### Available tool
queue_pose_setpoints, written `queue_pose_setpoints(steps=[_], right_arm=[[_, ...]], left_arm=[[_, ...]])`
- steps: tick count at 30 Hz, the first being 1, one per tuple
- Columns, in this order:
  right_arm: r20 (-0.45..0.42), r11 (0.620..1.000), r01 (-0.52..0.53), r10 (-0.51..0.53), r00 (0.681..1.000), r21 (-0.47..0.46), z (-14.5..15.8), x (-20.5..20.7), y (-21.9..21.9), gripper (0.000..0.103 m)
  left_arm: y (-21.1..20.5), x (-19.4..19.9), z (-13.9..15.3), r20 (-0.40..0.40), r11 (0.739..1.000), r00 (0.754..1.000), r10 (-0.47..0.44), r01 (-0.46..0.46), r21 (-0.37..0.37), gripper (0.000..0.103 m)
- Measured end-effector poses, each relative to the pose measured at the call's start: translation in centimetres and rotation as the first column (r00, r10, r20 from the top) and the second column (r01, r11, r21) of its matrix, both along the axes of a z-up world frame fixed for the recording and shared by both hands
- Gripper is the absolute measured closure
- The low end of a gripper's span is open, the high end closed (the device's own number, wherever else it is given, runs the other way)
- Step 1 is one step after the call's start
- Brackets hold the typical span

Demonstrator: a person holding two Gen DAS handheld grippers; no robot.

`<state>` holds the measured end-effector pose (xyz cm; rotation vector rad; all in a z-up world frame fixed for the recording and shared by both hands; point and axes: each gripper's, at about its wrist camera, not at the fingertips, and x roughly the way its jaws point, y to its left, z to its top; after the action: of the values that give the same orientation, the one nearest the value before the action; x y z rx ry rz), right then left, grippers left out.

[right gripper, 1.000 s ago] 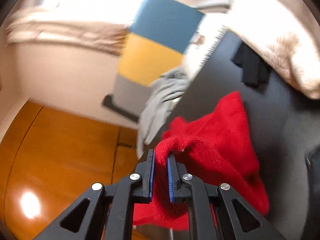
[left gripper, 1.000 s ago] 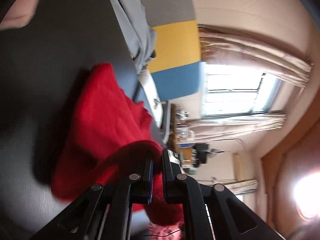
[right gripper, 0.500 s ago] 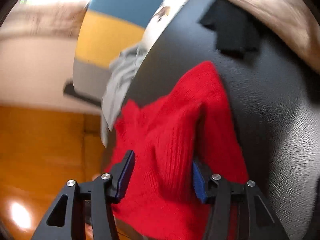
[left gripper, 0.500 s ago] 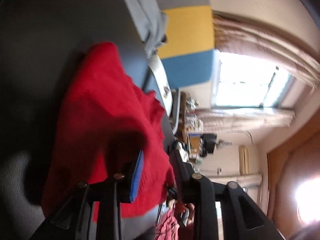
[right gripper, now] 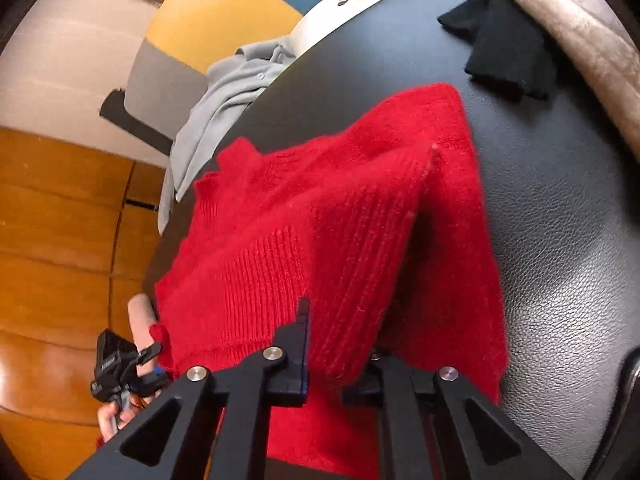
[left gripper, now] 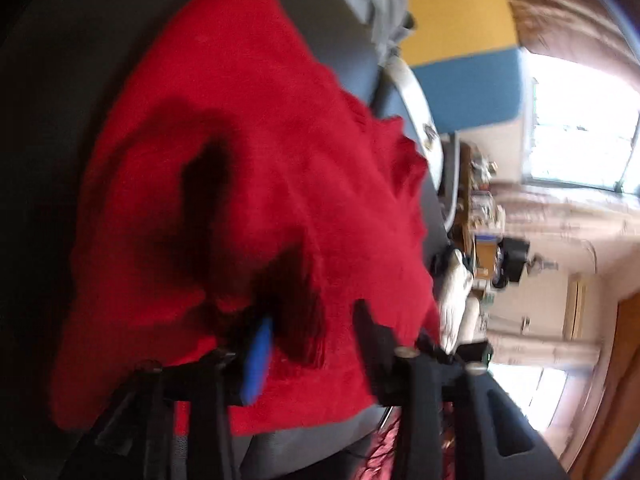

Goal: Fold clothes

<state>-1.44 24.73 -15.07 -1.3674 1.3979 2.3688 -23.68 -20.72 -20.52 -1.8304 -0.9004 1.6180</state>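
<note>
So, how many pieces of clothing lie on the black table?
3. The red knit sweater lies in the middle, the grey shirt hangs over the far edge, and a black garment lies beyond the sweater. More may be hidden outside the view.

Black, leather-grained round table [right gripper: 560, 240]. Lying on it: red knitted ribbed sweater [right gripper: 320, 232], partly folded over itself; small black cloth piece [right gripper: 508, 48] near the far rim; grey buttoned shirt [right gripper: 224, 96] draped over the edge; pale beige fabric [right gripper: 580, 32] along one side.
</note>
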Motion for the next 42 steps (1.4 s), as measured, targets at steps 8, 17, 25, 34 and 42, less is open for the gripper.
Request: queue_pose_setpoints(steps=[8,17,25,34,42], right_arm=[[-0.02,0.999,-0.031,0.032,0.999,0.026,1.5,-0.9,0.4,0.095],[-0.117,0.981,0.193,-0.188,0.975,0.032,3.0,-5.7,5.4,0.088],[-0.16,0.941,0.298,-0.273,0.949,0.16,3.9,-2.2,5.0,0.026],[0.117,0.784,-0.067,-0.007,0.993,0.618,1.0,-1.4,-3.4,0.039],[0.037,0.679,0.018,-0.067,0.997,0.734,-1.0,0.0,-5.1,0.035]], left_arm=[[-2.4,-1.0,2.9,0.011,0.982,0.999,0.03,-0.031,0.184,0.096],[0.6,-9.0,6.0,-0.196,0.998,0.98,0.021,-0.01,0.058,0.084],[-2.0,-6.6,5.9,-0.493,0.991,0.869,-0.046,-0.024,-0.135,0.076],[2.3,-4.2,5.9,-0.609,0.936,0.725,-0.321,0.143,-0.322,0.069],[8.1,-3.5,5.0,-0.599,0.797,0.558,-0.574,0.214,-0.565,0.068]])
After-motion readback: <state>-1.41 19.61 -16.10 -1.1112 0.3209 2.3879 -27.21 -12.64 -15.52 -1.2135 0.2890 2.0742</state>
